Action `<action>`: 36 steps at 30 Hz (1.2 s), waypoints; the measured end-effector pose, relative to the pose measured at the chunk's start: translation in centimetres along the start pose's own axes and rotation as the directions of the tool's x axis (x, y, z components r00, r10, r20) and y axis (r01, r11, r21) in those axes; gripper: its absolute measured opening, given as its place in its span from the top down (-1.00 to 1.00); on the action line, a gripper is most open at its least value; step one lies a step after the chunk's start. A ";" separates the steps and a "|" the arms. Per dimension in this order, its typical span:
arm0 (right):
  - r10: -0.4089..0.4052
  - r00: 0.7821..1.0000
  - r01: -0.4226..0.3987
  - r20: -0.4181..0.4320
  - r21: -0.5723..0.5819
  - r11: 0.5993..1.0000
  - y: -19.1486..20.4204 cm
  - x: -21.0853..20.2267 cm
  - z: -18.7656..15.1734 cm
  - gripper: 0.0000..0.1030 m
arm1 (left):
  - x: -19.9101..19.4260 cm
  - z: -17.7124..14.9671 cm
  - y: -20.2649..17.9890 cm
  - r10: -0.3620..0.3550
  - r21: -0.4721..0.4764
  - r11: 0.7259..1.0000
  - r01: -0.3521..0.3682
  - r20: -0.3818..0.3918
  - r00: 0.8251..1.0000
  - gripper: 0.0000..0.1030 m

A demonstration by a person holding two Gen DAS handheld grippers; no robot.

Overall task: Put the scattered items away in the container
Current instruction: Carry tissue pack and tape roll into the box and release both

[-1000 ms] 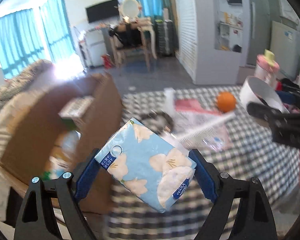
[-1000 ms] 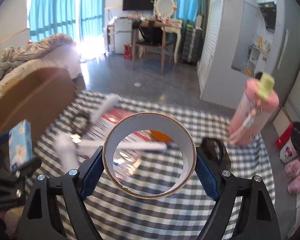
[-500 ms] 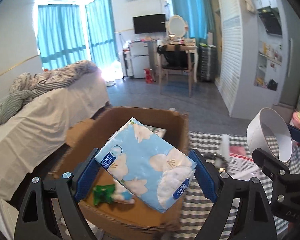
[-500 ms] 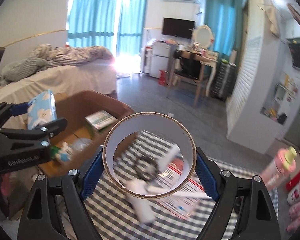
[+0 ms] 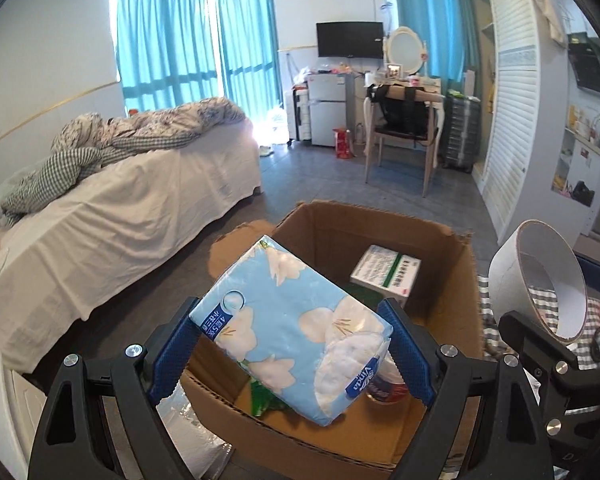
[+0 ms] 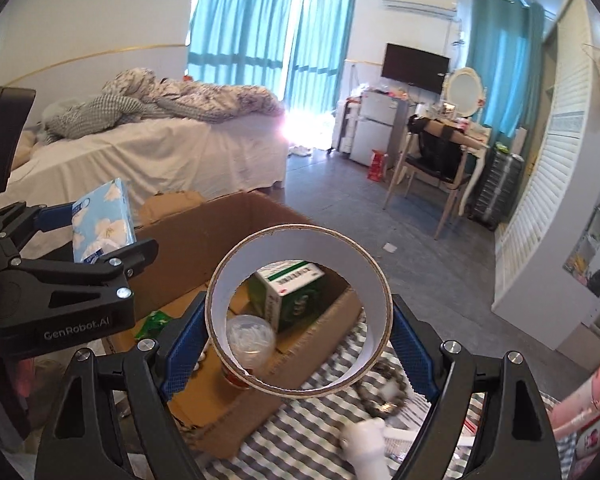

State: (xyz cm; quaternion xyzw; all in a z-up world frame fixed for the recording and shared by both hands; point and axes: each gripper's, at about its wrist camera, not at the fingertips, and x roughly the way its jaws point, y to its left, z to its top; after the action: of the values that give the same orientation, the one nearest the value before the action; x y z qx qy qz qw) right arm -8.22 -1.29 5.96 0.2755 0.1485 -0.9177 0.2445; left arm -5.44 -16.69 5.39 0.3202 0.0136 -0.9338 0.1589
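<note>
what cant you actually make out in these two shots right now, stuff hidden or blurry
- Left wrist view: much of the cardboard box floor, hidden behind the tissue pack.
- Left wrist view: the jar, mostly behind the pack.
- Right wrist view: white object on the checked cloth, motion-blurred.
- Right wrist view: the green packet, cut off by the left gripper.

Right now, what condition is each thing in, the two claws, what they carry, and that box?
Left claw: shut on the blue flowered tissue pack, held tilted above the box.
Right claw: shut on the wide white cardboard tape ring, hole facing the camera.
Brown cardboard box: open-topped, partly filled.
Green-and-white carton: lying inside the box.
</note>
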 end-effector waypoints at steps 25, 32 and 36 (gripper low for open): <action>0.009 0.997 -0.006 -0.073 0.041 0.999 -0.9 4.7 -0.8 -0.86 | 3.8 -1.2 0.4 0.031 0.021 0.999 -0.029 -0.082 0.996 -1.00; -0.041 0.998 0.044 -0.043 0.093 0.995 -3.4 2.0 -1.4 -0.86 | 1.7 -1.2 -1.0 0.005 0.036 0.999 -0.003 -0.055 0.998 -1.00; -0.108 0.994 0.109 -0.013 0.151 0.983 -6.5 -0.9 -2.4 -0.86 | -0.1 -1.3 -3.2 -0.071 0.060 0.996 0.072 -0.024 0.997 -1.00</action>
State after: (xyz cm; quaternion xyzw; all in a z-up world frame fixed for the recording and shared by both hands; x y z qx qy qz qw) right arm -10.02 5.46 5.41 0.2871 0.0938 -0.9376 0.1721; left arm -5.59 -13.51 4.21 0.3344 -0.0016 -0.9353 0.1155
